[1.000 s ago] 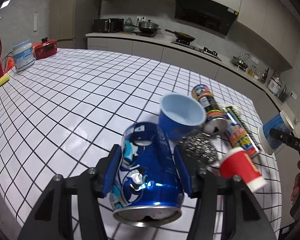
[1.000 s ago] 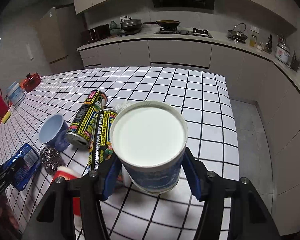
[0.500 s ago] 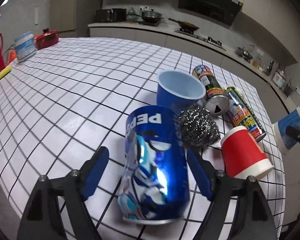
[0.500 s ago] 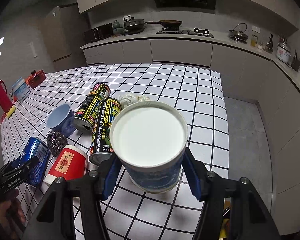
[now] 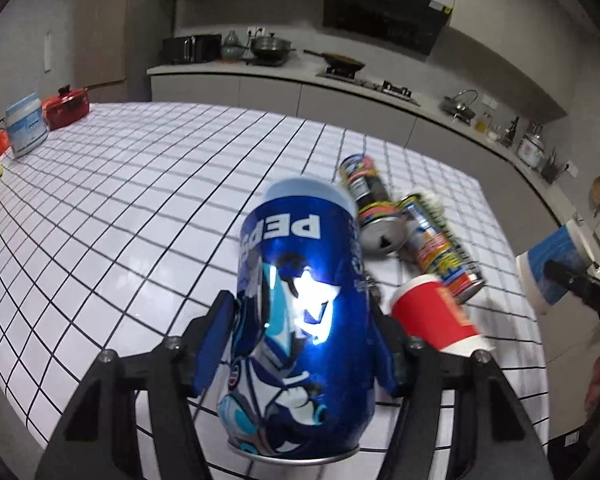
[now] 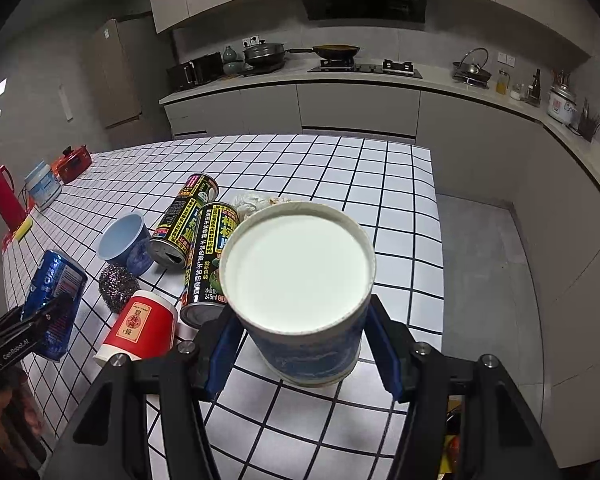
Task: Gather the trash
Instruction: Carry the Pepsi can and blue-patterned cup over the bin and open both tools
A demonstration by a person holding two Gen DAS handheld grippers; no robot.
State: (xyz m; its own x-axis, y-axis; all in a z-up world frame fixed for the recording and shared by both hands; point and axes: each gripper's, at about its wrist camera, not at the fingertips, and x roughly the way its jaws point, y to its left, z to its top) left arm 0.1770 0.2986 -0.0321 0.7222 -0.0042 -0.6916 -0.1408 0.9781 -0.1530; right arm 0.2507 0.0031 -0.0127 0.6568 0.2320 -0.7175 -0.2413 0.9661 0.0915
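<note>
the crushed blue aluminium soda can (image 5: 300,320) stands nearly upright between the left gripper (image 5: 304,340) pads, base toward the camera, long axis tipped away; the jaws have just been closing and now pinch it above the white tiled counter (image 5: 140,208). the right gripper (image 6: 300,344) clamps a white-and-blue paper cup (image 6: 300,292), its inside showing plain white

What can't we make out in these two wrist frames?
- Blue plastic cup: left wrist view, mostly hidden behind the Pepsi can.
- Steel scourer: nearly all hidden by that can in the left view.
- Red paper cup: motion-blurred in the left view.
- Crumpled wrapper: right view, partly behind the white-lidded tub.
</note>
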